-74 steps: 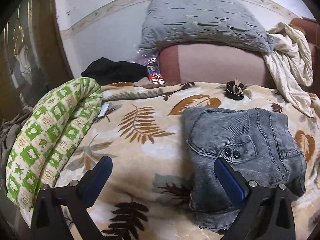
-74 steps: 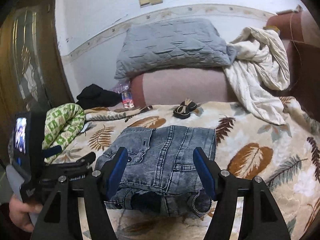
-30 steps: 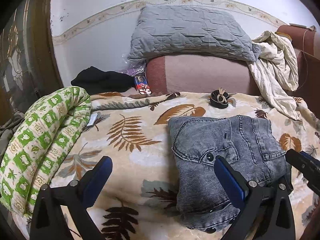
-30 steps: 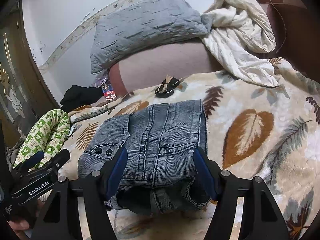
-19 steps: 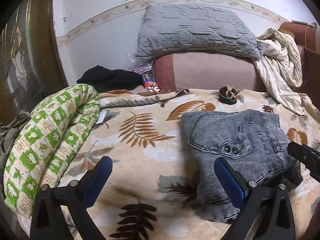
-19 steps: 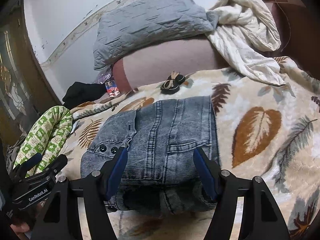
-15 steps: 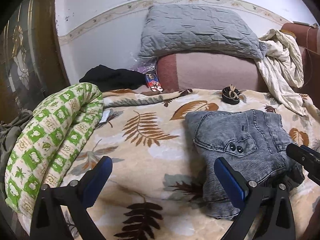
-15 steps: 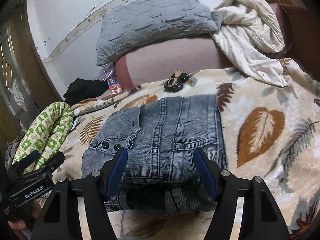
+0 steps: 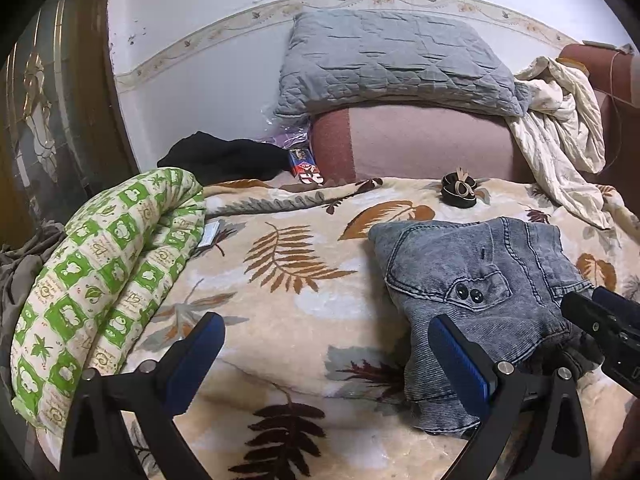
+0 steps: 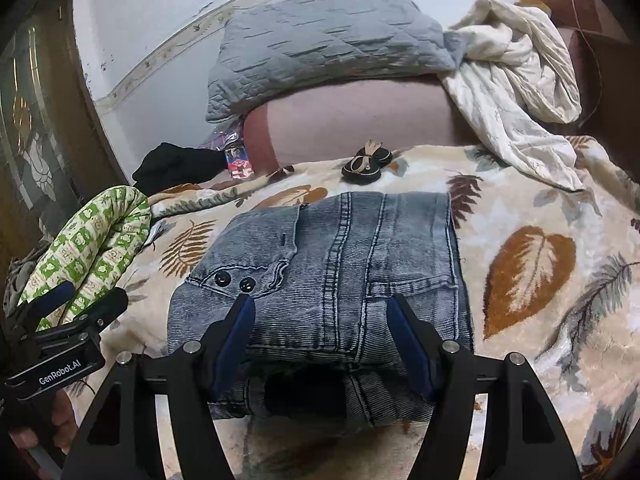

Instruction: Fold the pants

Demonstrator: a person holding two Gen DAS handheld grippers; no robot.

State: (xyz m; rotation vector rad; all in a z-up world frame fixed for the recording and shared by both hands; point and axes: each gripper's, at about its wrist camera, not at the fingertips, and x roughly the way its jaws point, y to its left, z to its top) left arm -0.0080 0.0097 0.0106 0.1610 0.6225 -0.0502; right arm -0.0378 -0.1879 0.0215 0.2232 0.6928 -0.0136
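The grey-blue denim pants (image 10: pixel 340 256) lie folded in a thick rectangle on the leaf-print blanket (image 10: pixel 528 272). Their two black buttons face the left. My right gripper (image 10: pixel 320 312) hovers over the near edge of the pants, jaws apart, pads not pressing the cloth. In the left wrist view the pants (image 9: pixel 480 276) sit to the right. There my left gripper (image 9: pixel 324 332) stands open over bare blanket (image 9: pixel 280 320), its right finger (image 9: pixel 460 356) overlapping the pants' left edge. The right gripper (image 9: pixel 600 320) pokes in at that view's right edge. The left gripper (image 10: pixel 76 304) shows at the far left of the right wrist view.
A rolled green-patterned quilt (image 9: pixel 100 272) lies along the bed's left side, beside a dark door. At the back are a grey pillow (image 9: pixel 392 56), a pink bolster (image 9: pixel 420 140), a crumpled cream cloth (image 9: pixel 560 128), a black garment (image 9: pixel 224 156) and a small black item (image 9: pixel 458 192).
The right gripper has rolled slightly and drifted a little over the pants. Both grippers keep the same opening. The pants lie as before.
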